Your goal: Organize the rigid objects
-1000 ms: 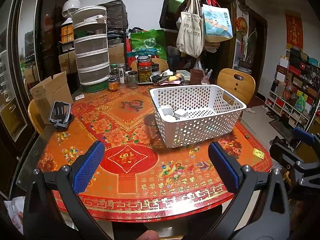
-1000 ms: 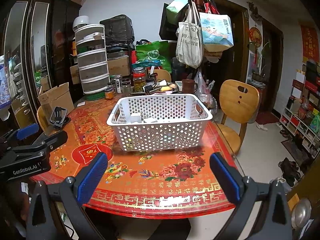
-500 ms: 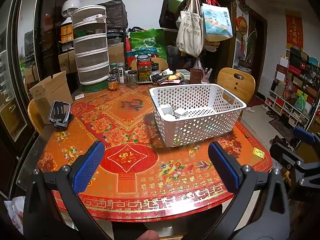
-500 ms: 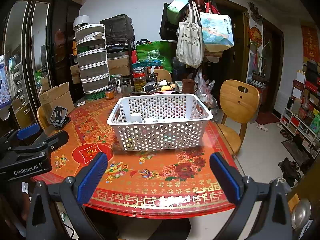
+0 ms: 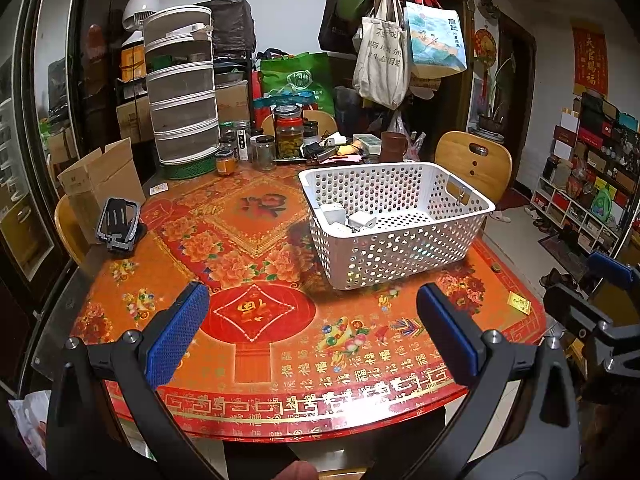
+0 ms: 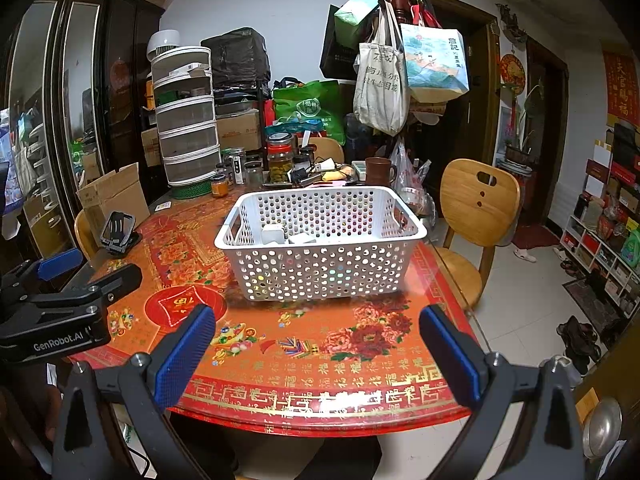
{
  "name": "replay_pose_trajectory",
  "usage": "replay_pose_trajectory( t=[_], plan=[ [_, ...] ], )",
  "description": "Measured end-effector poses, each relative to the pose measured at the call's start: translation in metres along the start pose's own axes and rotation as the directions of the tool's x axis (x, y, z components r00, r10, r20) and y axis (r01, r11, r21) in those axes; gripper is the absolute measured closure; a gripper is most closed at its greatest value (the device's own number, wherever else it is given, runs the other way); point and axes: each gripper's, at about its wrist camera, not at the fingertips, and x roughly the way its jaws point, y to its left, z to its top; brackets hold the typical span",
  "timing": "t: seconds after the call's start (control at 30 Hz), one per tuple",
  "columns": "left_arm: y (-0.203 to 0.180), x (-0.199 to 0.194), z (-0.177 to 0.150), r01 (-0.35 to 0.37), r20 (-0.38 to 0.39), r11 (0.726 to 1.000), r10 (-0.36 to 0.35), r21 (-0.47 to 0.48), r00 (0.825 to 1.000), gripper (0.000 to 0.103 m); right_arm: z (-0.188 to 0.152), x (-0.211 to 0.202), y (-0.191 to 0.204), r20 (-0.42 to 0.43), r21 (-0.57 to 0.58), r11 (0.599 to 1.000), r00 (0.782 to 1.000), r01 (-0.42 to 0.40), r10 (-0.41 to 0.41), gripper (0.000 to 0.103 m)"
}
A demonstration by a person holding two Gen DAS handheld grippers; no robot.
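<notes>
The round table (image 5: 256,364) with its red and gold cloth fills most of what I see, its near edge just under both my grippers. On it, at about one o'clock from my left gripper (image 5: 312,332) and near twelve o'clock from my right gripper (image 6: 318,356), stands the white perforated basket (image 6: 320,268), upright and well apart from my fingertips. Inside it, against the left end wall, lie a few small white blocks (image 5: 348,220); I cannot tell exactly what they are. My left jaws stand spread wide with nothing between the blue pads (image 5: 176,340). My right jaws are likewise spread wide and hold nothing.

At two o'clock beyond the basket a wooden chair (image 6: 476,208) sits beside the table. At eleven o'clock at the table's far edge rises a stack of round trays (image 5: 180,92), with glass jars (image 5: 288,132) just beside it at twelve. A black phone stand (image 5: 118,226) leans at ten o'clock near the left rim. Bare cloth lies between my fingers and the basket.
</notes>
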Motion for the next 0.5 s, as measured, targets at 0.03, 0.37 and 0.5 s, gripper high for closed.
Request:
replay_pose_trajectory(
  t=[0.03,0.37,0.5],
  plan=[
    [0.0002,0.0000,0.0013,0.000,0.001,1.000,0.000,0.000,1.000,0.001,0.0000,0.0000,0.0001,0.000,0.000,1.000,1.000,0.000,0.000,0.001],
    [-0.0054,-0.0017,0.0008,-0.007,0.016,1.000,0.007,0.018,1.000,0.001,-0.0033,0.0012,0.0036,-0.005,-0.005,1.000,1.000,-0.001,0.001,0.001],
    [-0.0068,-0.0064,0.0024,-0.012,0.025,1.000,0.011,0.019,1.000,0.001,-0.0034,0.0014,0.0039,-0.005,-0.003,1.000,1.000,-0.001,0.001,0.001]
  ],
)
